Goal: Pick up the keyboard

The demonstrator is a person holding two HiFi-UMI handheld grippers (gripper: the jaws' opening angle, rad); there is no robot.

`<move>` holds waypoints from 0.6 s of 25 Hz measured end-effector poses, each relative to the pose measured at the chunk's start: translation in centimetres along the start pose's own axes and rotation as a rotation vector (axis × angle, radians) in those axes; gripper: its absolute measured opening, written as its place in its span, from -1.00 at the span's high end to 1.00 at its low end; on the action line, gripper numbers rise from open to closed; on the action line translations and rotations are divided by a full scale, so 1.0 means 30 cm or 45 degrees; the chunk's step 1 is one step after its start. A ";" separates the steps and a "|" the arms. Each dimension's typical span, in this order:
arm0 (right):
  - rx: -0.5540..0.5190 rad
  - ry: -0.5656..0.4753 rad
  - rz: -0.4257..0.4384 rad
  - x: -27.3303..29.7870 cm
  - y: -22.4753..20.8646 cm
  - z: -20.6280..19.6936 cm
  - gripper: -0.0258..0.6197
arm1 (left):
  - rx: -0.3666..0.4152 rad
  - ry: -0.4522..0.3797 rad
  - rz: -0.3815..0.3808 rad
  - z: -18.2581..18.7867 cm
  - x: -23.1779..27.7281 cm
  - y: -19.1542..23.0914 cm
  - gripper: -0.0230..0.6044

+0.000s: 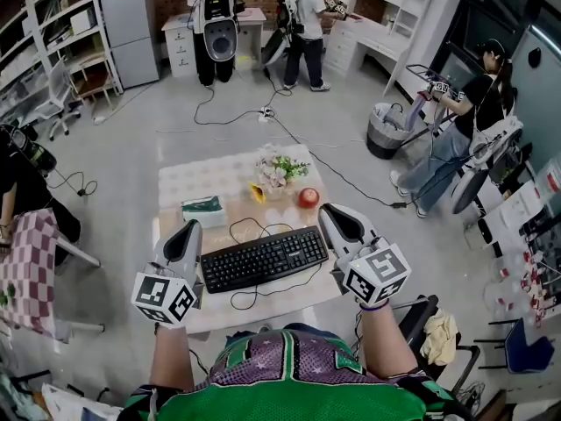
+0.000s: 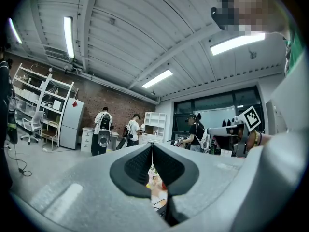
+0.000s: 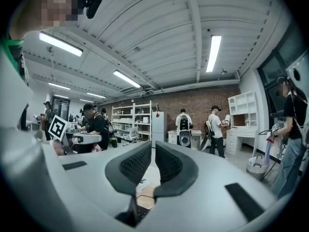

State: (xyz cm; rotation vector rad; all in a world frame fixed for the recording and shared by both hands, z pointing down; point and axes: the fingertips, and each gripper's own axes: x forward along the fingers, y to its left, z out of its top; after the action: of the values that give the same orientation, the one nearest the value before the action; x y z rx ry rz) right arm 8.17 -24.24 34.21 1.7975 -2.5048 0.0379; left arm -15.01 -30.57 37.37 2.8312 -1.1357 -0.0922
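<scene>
On the pale rectangular tabletop (image 1: 197, 182), the black full-size plastic keyboard (image 1: 265, 258) lies flat near the front edge, slightly angled. Its thin black cable (image 1: 254, 298) loops in front of and behind it. A flower bunch (image 1: 279, 169), a red apple (image 1: 308, 197) and a green box (image 1: 203, 209) sit behind it, apart from it.

The left tool (image 1: 188, 228) stands just beside the keyboard's left end and the right tool (image 1: 338, 215) just beside its right end. Whether either touches the casing cannot be told. Both tools have their jaws together, with nothing between them.

Handling, as judged: the keyboard is probably light and stiff, with a smooth casing that may slip. Its length favours a two-point hold. Take it by the short end edges of the frame, not by the keys, which give under pressure. The loose cable may drag or snag.
</scene>
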 end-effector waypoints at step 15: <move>0.008 0.101 0.053 0.040 -0.001 -0.096 0.09 | 0.078 0.109 -0.151 -0.087 0.028 -0.043 0.04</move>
State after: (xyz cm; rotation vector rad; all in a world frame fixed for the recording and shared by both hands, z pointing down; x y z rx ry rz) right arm 7.92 -25.23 37.15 1.7105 -2.4902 0.1170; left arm -13.29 -30.08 39.81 2.9233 -0.9694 0.0560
